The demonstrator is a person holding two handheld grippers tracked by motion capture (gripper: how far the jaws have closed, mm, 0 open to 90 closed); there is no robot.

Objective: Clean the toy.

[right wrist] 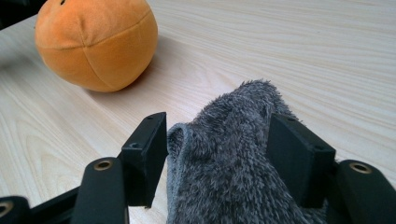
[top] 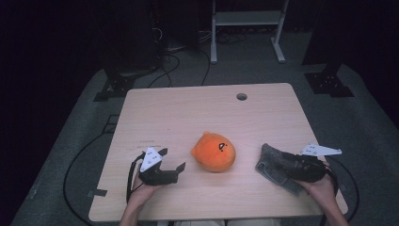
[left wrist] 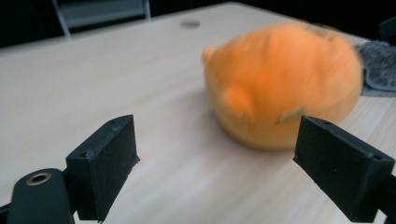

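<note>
Two items, orange plush (top: 214, 151), apparently blurred, grey cloth (right wrist: 233, 163)

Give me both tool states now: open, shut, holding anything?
Left tool: open, nothing between the jaws; orange plush toy lies ahead of it.
Right tool: jaws stand either side of the grey fuzzy cloth; cannot tell whether they press it.

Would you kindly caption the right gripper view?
Right gripper straddling a grey fuzzy cloth, orange plush toy beyond.

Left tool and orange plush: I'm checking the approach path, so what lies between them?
Nothing: bare wooden table separates the open left tool from the orange plush, as the left gripper view shows.
</note>
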